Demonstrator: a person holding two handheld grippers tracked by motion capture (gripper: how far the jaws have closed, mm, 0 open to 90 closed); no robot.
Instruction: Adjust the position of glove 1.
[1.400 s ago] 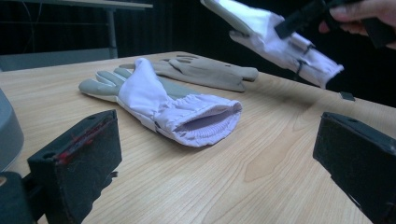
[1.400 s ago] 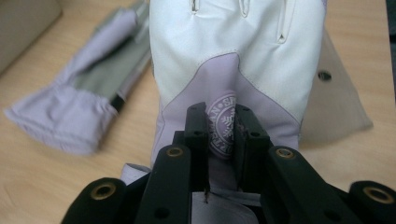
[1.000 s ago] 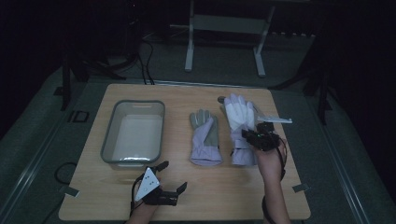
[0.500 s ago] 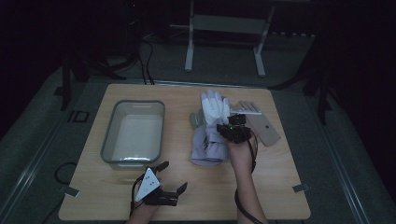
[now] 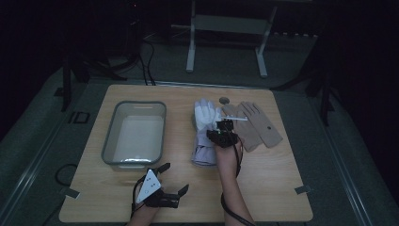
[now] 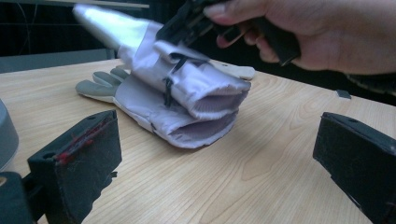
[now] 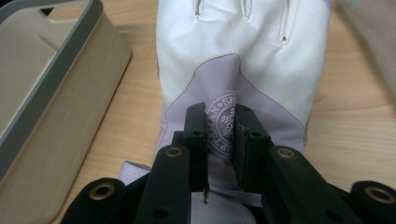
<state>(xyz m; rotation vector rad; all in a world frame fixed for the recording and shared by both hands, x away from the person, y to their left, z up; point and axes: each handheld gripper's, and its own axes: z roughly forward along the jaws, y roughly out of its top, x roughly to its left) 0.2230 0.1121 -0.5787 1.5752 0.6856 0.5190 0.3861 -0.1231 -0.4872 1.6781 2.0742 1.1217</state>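
My right gripper point(image 5: 225, 132) is shut on a white and lilac glove point(image 5: 205, 117), pinching the fabric at its round emblem point(image 7: 224, 123). Its jaws have just eased open slightly, with the fabric still between them. The glove point(image 6: 187, 74) hangs tilted, its cuff resting on a matching glove point(image 6: 154, 112) that lies flat on the table. My left gripper point(image 5: 174, 177) rests open near the front edge, nothing between its jaws point(image 6: 217, 163).
A grey-rimmed bin point(image 5: 109, 136) stands left of the gloves, close to the held glove in the right gripper view point(image 7: 60, 79). A pair of tan gloves point(image 5: 256, 125) lies to the right. A small round disc point(image 5: 224, 100) sits behind them.
My right gripper has carried the white glove leftward and a little down, from over the tan gloves to on top of the matching glove. The left gripper has not moved.
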